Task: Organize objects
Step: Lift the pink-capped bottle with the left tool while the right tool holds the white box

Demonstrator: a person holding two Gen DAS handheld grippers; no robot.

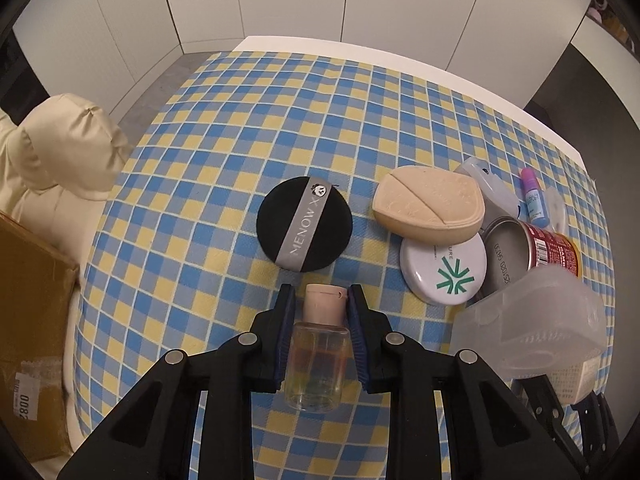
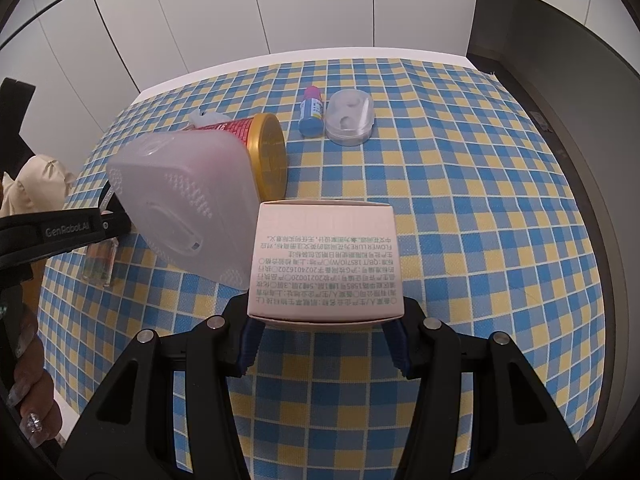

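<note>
My left gripper [image 1: 321, 294] is shut on a small clear bottle [image 1: 318, 364] with a beige cap, its blue pads pressing both sides low over the checked tablecloth [image 1: 240, 120]. The same bottle [image 2: 98, 260] shows at the left edge of the right wrist view. My right gripper [image 2: 326, 304] is shut on a pale pink carton [image 2: 324, 256] printed with small text, held above the cloth. A translucent plastic basket [image 2: 180, 208] lies tipped on its side just left of the carton.
A black powder puff [image 1: 304, 224], beige sponge [image 1: 430, 204], white compact [image 1: 442, 270] and red can [image 2: 268, 152] lie around the basket. A small blue bottle [image 2: 312, 114] and clear lens case [image 2: 350, 118] sit further back. A cream chair [image 1: 60, 152] and cardboard box [image 1: 28, 320] stand left.
</note>
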